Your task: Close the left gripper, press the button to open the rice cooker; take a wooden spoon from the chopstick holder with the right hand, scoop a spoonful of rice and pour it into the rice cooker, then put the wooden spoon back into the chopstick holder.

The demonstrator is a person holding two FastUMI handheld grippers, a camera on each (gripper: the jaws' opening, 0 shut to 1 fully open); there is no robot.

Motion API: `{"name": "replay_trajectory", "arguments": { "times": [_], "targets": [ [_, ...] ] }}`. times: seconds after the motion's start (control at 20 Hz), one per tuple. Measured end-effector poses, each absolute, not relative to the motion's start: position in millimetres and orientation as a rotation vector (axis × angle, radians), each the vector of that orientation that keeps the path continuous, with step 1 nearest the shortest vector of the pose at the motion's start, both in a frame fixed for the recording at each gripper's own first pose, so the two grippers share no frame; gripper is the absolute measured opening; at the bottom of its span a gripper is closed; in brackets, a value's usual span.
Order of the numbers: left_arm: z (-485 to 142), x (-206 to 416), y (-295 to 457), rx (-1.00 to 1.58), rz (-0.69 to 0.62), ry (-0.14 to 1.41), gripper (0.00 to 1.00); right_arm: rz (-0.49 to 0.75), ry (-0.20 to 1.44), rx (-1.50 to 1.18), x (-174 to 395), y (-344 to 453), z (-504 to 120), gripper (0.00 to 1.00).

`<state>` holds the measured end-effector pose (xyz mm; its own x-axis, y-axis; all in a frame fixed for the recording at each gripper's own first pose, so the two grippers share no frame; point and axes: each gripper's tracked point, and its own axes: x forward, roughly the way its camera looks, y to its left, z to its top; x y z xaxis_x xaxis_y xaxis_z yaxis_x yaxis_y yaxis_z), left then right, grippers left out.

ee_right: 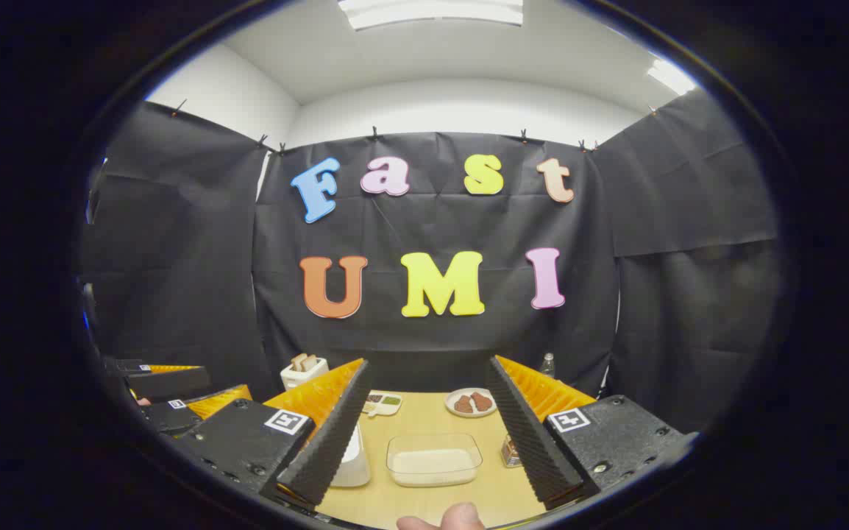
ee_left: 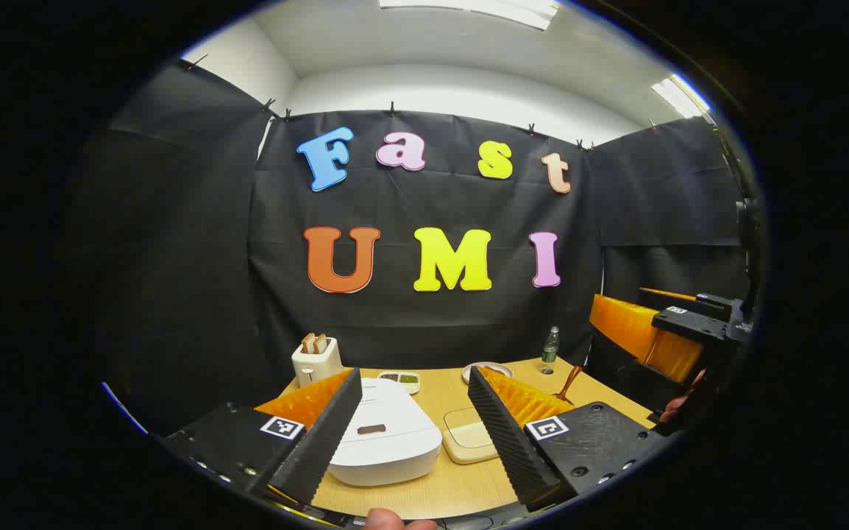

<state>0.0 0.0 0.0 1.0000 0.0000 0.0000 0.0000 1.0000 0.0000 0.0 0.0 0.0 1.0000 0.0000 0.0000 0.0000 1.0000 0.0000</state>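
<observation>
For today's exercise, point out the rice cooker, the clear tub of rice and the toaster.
rice cooker (ee_left: 388,430): left gripper view, on its closed lid.
tub of rice (ee_right: 434,464): right gripper view, on the rice inside.
toaster (ee_left: 316,362): left gripper view, on its front wall.

Bright, even light from white ceiling light panels (ee_left: 469,9) w/ slight glare. Soft shadows on pale wooden counter (ee_right: 424,423). Strong fisheye bending at edges; sharp focus, no blur.

Black cloth booth walls (ee_left: 424,309), white ceiling with light panels (ee_right: 432,11), wooden table (ee_right: 424,419)
</observation>
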Motion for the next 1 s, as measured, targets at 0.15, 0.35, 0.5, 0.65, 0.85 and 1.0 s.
{"name": "replay_trajectory", "arguments": {
  "times": [0.15,0.35,0.5,0.65,0.85,1.0],
  "targets": [
    [2,1,4,-0.006,0.018,-0.011,0.94,-0.003,-0.001,0.008,4,-2,0,1.00],
    [3,3,5,0.005,0.032,-0.024,0.94,-0.006,-0.003,0.005,5,-5,0,1.00],
    [6,4,4,0.016,0.031,-0.031,0.94,-0.013,-0.013,-0.005,4,-9,1,1.00],
    [9,1,3,0.018,0.034,-0.040,0.94,-0.022,-0.018,-0.005,5,-13,1,1.00],
    [10,-4,5,0.017,0.042,-0.049,0.94,-0.031,-0.015,0.002,4,-18,-2,1.00],
    [10,-6,7,0.010,0.052,-0.044,0.94,-0.041,-0.015,0.016,2,-21,-3,1.00]
  ]
}}
